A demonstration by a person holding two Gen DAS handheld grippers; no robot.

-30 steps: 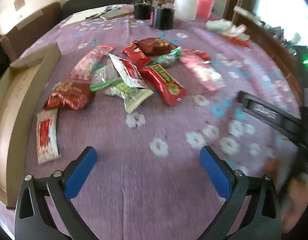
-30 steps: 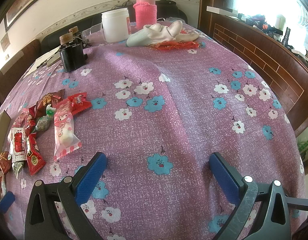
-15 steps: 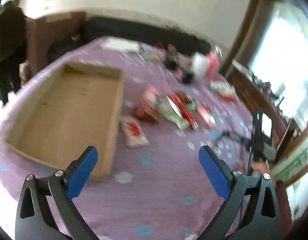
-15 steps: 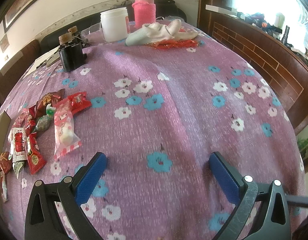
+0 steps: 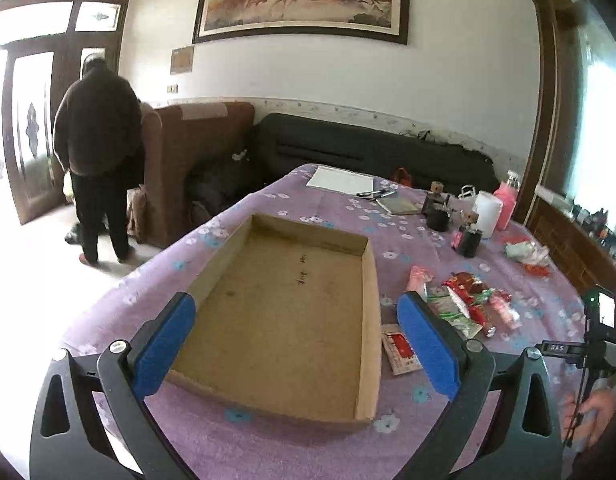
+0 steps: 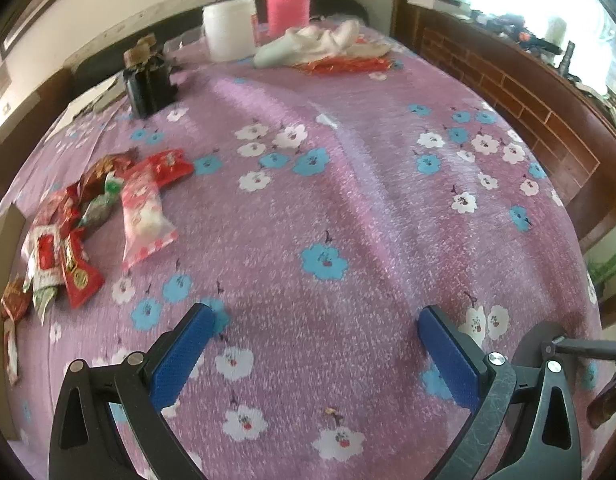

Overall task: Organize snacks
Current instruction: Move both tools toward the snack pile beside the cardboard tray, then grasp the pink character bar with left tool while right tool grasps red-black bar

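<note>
Both my grippers, left gripper point(image 5: 295, 330) and right gripper point(image 6: 316, 340), hang released, fingers spread, nothing grasped; snack packets point(image 6: 83, 216) lie beside the cardboard tray point(image 5: 370, 320).

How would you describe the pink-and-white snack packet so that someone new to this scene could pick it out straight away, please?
Start at the purple floral tablecloth and find the snack pile near the cardboard tray. The pink-and-white packet lies at the pile's edge farthest from the tray. It is the only pale pink, see-through wrapper with a white snack inside; its neighbours are mostly red or green.
</note>
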